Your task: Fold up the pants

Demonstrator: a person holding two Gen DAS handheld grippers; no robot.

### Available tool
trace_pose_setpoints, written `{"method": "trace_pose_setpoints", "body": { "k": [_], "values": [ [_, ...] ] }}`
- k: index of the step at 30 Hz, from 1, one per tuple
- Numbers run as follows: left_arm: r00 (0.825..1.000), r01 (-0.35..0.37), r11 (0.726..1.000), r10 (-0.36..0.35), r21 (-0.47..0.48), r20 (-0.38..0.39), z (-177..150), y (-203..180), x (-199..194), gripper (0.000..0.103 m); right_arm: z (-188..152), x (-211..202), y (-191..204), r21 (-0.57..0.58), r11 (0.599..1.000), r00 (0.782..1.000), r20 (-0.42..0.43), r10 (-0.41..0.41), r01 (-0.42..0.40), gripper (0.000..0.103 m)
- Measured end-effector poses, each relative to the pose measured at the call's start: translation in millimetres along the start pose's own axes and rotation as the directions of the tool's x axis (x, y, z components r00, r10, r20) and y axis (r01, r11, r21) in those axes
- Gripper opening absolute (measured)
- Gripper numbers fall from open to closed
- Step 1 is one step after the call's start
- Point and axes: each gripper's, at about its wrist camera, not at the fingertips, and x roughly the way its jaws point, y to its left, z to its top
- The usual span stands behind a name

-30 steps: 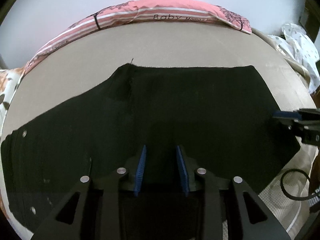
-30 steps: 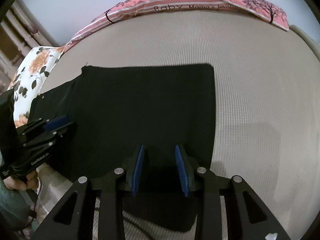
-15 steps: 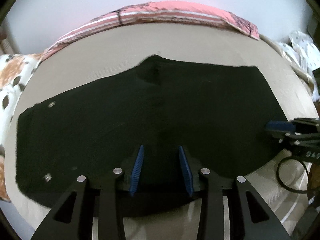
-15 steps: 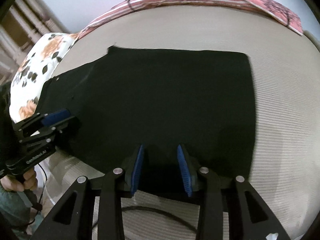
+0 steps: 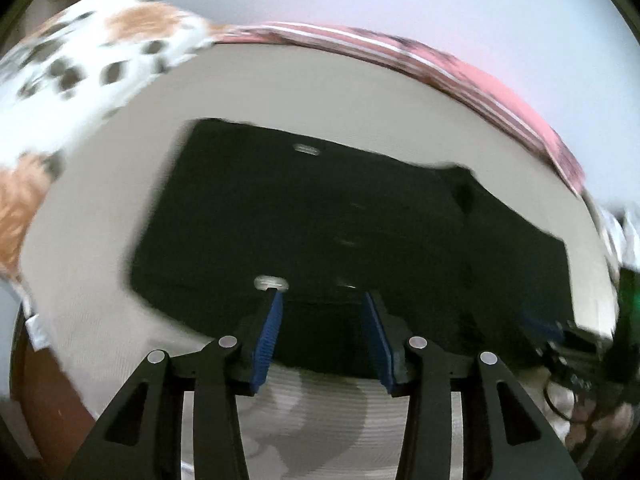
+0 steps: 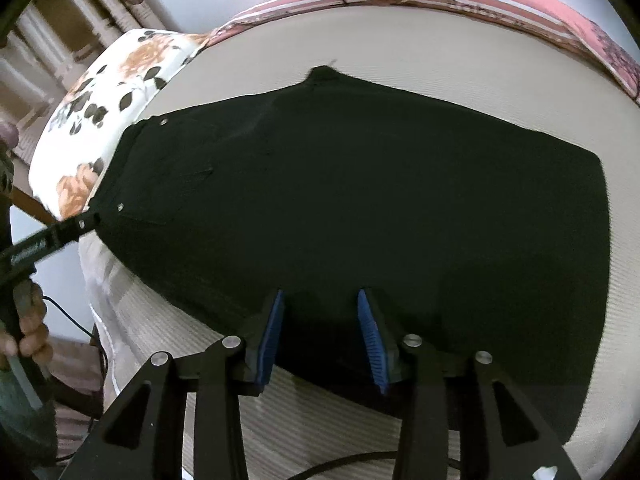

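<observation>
- Left gripper (image 5: 320,300) hangs over the waist end of the black pants (image 6: 360,208), jaws apart after just opening, nothing pinched.
- Right gripper (image 6: 320,300) — also just opened, holding nothing — hovers at the near edge toward the leg end.
- Pants lie flat on the beige bed (image 6: 440,40), long axis running left to right — so each gripper has its own end nearest.
</observation>
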Motion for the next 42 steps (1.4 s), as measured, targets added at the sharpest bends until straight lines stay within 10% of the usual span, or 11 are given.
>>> {"method": "trace_pose_setpoints", "body": {
  "k": [10, 19, 27, 39, 42],
  "values": [
    [1.0, -0.002, 0.929, 0.005, -0.37, 0.006, 2, 102, -15, 0.044, 13, 12, 23, -0.027, 0.998, 0.999, -0.012, 0.052, -0.052, 0.041],
    [0.98, 0.123, 0.809, -0.192, -0.575, -0.06, -15, 134, 11, 0.044, 21, 2, 18, 0.021, 0.995, 0.995, 0.009, 0.1, -0.1, 0.046],
    [0.939, 0.242, 0.694, -0.344, -0.679, -0.017, -21, 143, 28, 0.044, 26, -5, 16, 0.038, 0.993, 0.993, 0.039, 0.11, -0.111, 0.055],
    [0.902, 0.325, 0.604, -0.429, -0.727, 0.047, -11, 159, 51, 0.044, 21, 7, 12, 0.063, 0.989, 0.991, 0.014, 0.133, -0.133, 0.055],
    [0.901, 0.326, 0.62, -0.433, -0.714, 0.035, -8, 159, 51, 0.045, 20, 12, 10, 0.069, 0.99, 0.992, 0.002, 0.124, -0.124, 0.055]
  ]
}}
